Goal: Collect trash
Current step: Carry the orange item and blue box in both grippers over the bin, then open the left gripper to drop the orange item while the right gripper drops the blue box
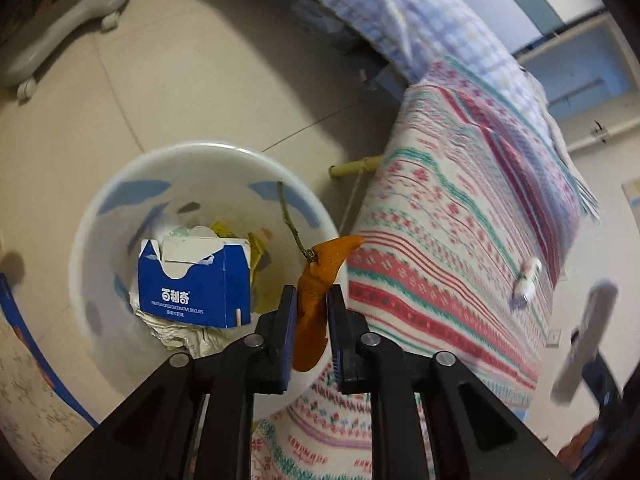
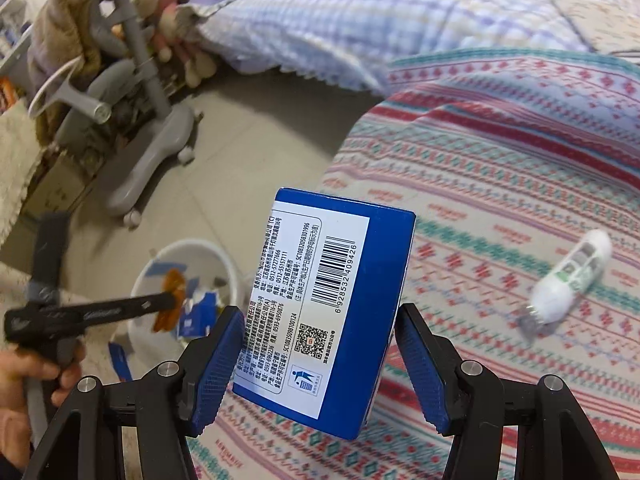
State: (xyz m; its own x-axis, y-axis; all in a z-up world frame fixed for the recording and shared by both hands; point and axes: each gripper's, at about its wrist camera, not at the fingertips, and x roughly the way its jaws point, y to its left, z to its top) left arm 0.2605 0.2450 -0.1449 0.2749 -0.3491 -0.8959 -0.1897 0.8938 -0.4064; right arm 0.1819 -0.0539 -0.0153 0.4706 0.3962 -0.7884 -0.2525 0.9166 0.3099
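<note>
Above one bin, left claw pinches peel (orange); right claw grips one box.

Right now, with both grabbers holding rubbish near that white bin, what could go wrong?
The left gripper pinches an orange peel right at the white bin's rim, beside the bed; let go off-centre and it may land on the patterned bedspread or the floor. The right gripper grips a blue box tilted and only low down, so it could twist loose. A small white bottle on the bedspread could be overlooked.
</note>
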